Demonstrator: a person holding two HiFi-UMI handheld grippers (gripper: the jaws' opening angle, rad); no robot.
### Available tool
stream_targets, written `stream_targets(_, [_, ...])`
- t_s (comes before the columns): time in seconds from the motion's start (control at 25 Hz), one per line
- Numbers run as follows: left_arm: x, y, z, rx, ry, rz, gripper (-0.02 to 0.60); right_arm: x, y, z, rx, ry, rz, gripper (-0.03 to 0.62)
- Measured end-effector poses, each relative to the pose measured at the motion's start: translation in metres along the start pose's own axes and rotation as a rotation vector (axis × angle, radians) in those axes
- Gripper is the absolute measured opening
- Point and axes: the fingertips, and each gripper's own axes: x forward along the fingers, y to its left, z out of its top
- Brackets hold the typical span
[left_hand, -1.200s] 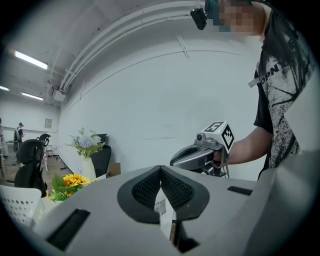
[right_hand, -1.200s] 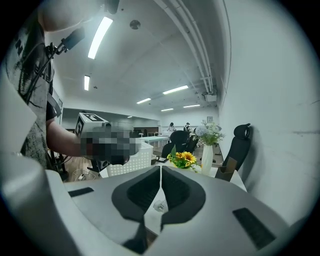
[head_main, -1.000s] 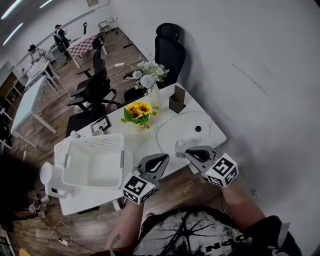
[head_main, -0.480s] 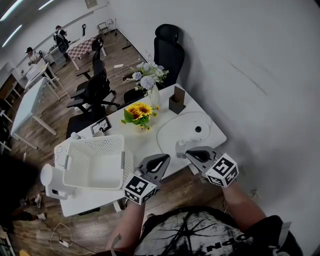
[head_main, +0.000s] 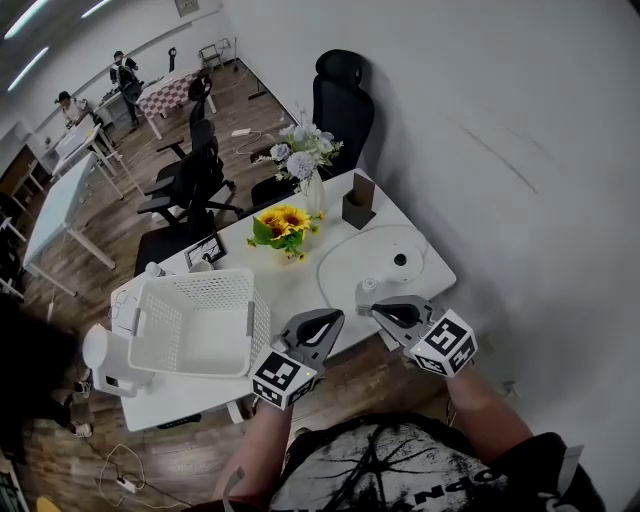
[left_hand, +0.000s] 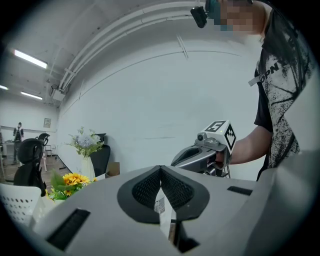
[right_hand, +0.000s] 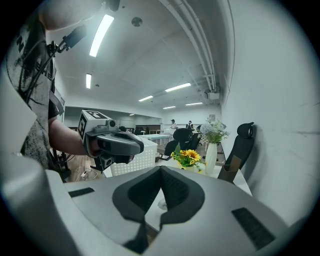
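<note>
Basket (head_main: 200, 282) near left gripper (head_main: 337, 317), sunflowers (head_main: 283, 220) — vase (head_main: 316, 198) behind

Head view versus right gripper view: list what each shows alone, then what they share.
Only the head view shows the right gripper from outside, with its marker cube, and the round white mat on the table. Only the right gripper view shows the ceiling lights and ceiling pipes. Both show the left gripper, jaws shut, the white basket, the sunflowers, the vase and the black chair.
</note>
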Motion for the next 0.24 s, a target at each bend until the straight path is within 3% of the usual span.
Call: stream_targets(0.24, [-0.0031,-0.0011,-0.0011,-0.001,0.001,0.004,0.011,0.0004,0.0037,-0.0021,-0.006,0.008,0.001,0.021])
